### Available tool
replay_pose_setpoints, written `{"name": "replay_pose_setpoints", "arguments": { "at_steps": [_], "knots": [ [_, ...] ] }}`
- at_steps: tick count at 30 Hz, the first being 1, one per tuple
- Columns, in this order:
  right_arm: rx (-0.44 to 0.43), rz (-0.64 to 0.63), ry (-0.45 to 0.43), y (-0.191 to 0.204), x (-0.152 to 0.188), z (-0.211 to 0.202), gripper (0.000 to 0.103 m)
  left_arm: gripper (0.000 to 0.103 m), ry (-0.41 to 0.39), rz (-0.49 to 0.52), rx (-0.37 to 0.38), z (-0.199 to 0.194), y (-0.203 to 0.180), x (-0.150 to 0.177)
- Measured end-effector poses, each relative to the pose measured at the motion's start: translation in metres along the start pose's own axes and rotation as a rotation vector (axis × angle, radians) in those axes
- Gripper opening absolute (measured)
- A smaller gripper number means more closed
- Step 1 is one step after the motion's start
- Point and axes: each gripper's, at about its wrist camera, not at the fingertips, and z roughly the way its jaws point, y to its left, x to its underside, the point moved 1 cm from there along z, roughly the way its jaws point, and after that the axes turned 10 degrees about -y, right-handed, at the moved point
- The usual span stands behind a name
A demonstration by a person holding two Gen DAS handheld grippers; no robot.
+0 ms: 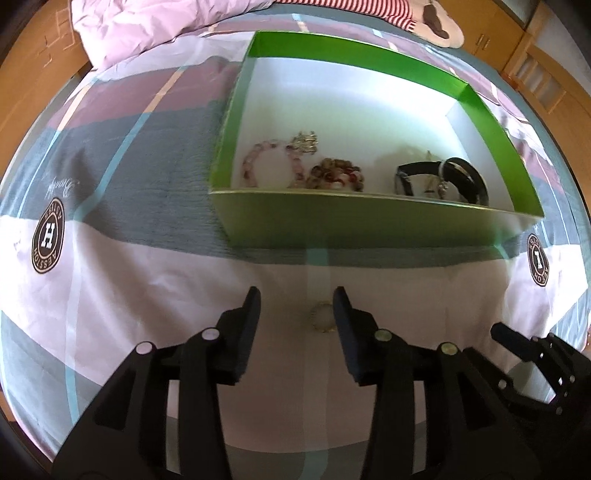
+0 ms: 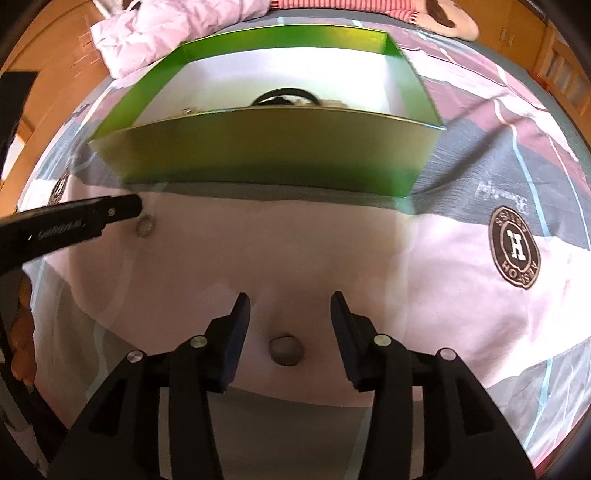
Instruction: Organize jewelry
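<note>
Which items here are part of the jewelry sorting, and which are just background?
Job: green box; pink bead bracelet; brown bead bracelet; black bangle; small ring; round piece.
Background: patterned bedsheet; pink quilt; wooden cupboards.

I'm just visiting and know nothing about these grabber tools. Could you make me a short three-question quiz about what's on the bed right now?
1. True or false: the small pale beaded ring already lies inside the green cardboard box.
2. Multiple choice: which lies nearest the box's left wall? A) the black leather strap bracelet B) the pink beaded bracelet C) the brown-and-red beaded bracelet
3. Fill in: a small round grey disc lies on the bedsheet between the fingers of the ____ gripper.

Key: 1 false, it lies on the sheet before the box, between the open fingers of the left gripper. 2 B. 3 right.
</note>
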Motion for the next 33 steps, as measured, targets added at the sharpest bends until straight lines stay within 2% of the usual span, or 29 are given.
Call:
{"name": "replay_pose_setpoints", "arguments": {
  "at_steps": [7, 8, 10, 12, 15, 20, 21, 23, 24, 25, 29, 33],
  "knots": [
    [0.034, -0.136, 0.014, 0.027, 0.015, 0.004, 0.045, 0.048, 0.008, 0.033, 0.001, 0.003, -0.007, 0.004],
    [0.041, -0.155, 0.003, 0.03, 0.016, 0.004, 0.043, 0.048, 0.009, 0.037, 0.001, 0.003, -0.008, 0.004],
    [0.021, -0.176, -0.001, 0.035, 0.016, 0.004, 0.023, 0.048, 0.01, 0.039, -0.002, 0.003, -0.008, 0.005],
    [0.013, -0.189, -0.001, 0.04, 0.013, 0.006, 0.018, 0.05, 0.011, 0.036, -0.004, 0.004, -0.007, 0.005],
    [0.013, -0.203, -0.009, 0.043, 0.014, 0.005, 0.012, 0.052, 0.009, 0.032, -0.007, 0.004, -0.005, 0.004],
    [0.002, -0.152, -0.032, 0.03, 0.009, -0.001, 0.012, 0.053, 0.007, 0.018, -0.003, 0.002, -0.001, 0.002],
    [-0.006, -0.115, -0.037, 0.021, 0.007, -0.006, 0.013, 0.055, 0.008, 0.012, 0.0, 0.002, 0.001, 0.001],
    [-0.017, -0.049, -0.048, 0.011, 0.001, -0.008, 0.025, 0.06, 0.006, -0.008, 0.002, 0.001, 0.007, -0.002],
    [-0.019, -0.018, -0.059, 0.004, -0.001, -0.011, 0.04, 0.061, 0.005, -0.021, 0.002, 0.0, 0.01, -0.003],
    [-0.015, 0.015, -0.081, -0.003, -0.004, -0.015, 0.048, 0.061, 0.006, -0.03, 0.0, 0.0, 0.013, -0.004],
    [0.002, 0.07, -0.105, -0.016, -0.01, -0.02, 0.049, 0.062, 0.011, -0.064, -0.002, 0.001, 0.021, -0.007],
    [-0.017, 0.052, -0.056, -0.012, -0.005, -0.013, 0.049, 0.063, 0.022, -0.053, -0.007, 0.004, 0.017, -0.005]
  ]
}}
